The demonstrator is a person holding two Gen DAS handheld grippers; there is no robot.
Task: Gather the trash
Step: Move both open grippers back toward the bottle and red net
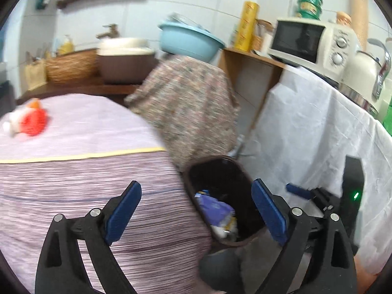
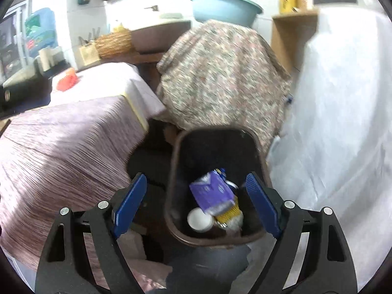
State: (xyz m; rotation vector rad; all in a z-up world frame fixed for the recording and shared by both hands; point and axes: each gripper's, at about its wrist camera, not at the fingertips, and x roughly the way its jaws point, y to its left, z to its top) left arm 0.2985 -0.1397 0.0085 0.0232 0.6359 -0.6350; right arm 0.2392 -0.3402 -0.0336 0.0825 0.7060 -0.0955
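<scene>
Hovering above brown bin (image 2: 215,238) with trash, right gripper (image 2: 196,203) agape.

Both views are fisheye and ride on a hand-held gripper, looking forward along its two blue-padded fingers and tilted downward. The left wrist view sits above the striped tablecloth (image 1: 103,196), with the dark bin (image 1: 220,171) low and right of centre, and takes in the microwave (image 1: 316,41) far right. The right wrist view hangs nearer and more directly over the bin (image 2: 218,147), looking almost straight into it. Both share the bin, the striped tablecloth (image 2: 63,142), the floral cloth (image 1: 191,103) (image 2: 220,78), the blue basin (image 1: 191,39) (image 2: 225,7), the wicker basket (image 1: 71,66) (image 2: 114,41) and the white cloth (image 1: 306,132) (image 2: 343,98).
</scene>
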